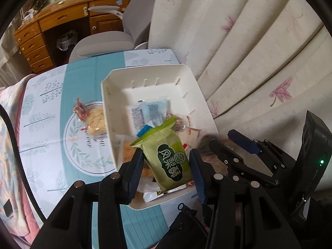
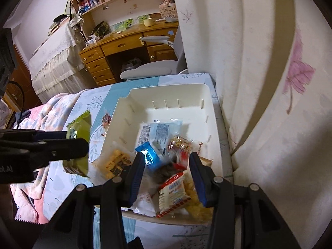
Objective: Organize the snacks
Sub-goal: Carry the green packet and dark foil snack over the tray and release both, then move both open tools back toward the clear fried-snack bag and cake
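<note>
Both jaws held something: the left gripper (image 1: 166,168) was clamped on a green snack packet (image 1: 169,155), and the right gripper (image 2: 166,174) had a small blue packet (image 2: 149,155) caught against its left finger, though whether both pads pressed on it could not be told.

Going left to right in the left wrist view, a pink quilt (image 1: 12,128) lay at the edge, then the table (image 1: 83,76) with its blue and white patterned cloth. On the cloth, just left of the white bin (image 1: 149,70), sat a pale wrapped biscuit (image 1: 95,122) with a small red-wrapped sweet (image 1: 79,110) touching it. The green packet hung tilted over the near part of the bin. Inside the bin lay a pale blue pouch (image 1: 148,112) and several other wrapped snacks. A cream curtain (image 1: 249,51) with pink leaves hung to the right.

From the right wrist view, the green packet hung left of the bin, above the cloth, while the blue packet was above the bin's heap of snacks.
</note>
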A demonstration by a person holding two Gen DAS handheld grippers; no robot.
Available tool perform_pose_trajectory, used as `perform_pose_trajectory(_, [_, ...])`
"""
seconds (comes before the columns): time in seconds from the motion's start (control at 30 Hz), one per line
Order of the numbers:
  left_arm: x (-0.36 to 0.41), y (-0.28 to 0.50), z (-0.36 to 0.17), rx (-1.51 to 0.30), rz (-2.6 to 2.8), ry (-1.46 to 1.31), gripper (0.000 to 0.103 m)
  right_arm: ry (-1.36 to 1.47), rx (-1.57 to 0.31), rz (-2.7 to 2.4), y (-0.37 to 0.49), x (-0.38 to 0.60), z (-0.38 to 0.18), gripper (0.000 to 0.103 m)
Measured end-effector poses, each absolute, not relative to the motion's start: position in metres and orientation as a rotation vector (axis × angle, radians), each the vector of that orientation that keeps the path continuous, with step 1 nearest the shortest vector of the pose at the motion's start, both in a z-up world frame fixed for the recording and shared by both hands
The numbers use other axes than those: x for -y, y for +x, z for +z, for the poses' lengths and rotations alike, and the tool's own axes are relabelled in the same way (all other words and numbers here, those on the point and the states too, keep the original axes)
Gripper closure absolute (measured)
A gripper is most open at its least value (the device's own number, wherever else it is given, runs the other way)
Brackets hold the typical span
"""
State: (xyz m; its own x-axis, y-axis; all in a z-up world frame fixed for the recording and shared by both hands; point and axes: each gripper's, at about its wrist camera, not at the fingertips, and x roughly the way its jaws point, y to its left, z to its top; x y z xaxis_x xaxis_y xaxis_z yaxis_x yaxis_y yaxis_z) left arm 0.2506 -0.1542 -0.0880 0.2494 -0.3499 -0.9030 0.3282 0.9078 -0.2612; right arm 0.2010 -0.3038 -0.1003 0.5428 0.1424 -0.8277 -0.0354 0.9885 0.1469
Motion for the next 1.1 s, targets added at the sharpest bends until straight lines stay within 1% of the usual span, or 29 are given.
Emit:
perform_pose_trajectory(0.03, [0.157, 0.251, -0.089, -1.233, -0.458, -0.019, 0.058, 0.117, -0.992, 0.112, 0.201, 0.305, -0.101, 0.057])
perform_pose_trajectory(0.07, [0.158, 0.251, -0.089, -1.231, -0.454, -0.019, 0.047, 0.115, -0.996, 0.118, 0.201, 0.306, -0.102, 0.057])
perform_pose_trajectory(0.1, [0.16, 0.251, -0.089, -1.225, -0.447, -0.022, 0.03, 0.113, -1.002, 0.122, 0.201, 0.307, -0.103, 0.057])
perform_pose_trajectory(0.13, [0.16, 0.251, -0.088, -1.215, -0.438, -0.025, 0.025, 0.112, -1.007, 0.124, 0.201, 0.308, -0.104, 0.056])
perform_pose_trajectory(0.23, [0.158, 0.251, -0.087, -1.203, -0.424, -0.024, 0.024, 0.115, -1.025, 0.128, 0.201, 0.307, -0.107, 0.051])
perform_pose_trajectory(0.27, [0.156, 0.251, -0.087, -1.203, -0.415, -0.024, 0.024, 0.117, -1.026, 0.13, 0.2, 0.307, -0.108, 0.05])
perform_pose_trajectory(0.77, [0.087, 0.234, -0.094, -1.222, -0.278, -0.06, 0.024, 0.176, -1.082, 0.162, 0.201, 0.274, -0.119, 0.05])
perform_pose_trajectory(1.1, [0.018, 0.226, -0.1, -1.255, -0.278, -0.042, 0.024, 0.243, -1.098, 0.116, 0.198, 0.218, -0.122, 0.05])
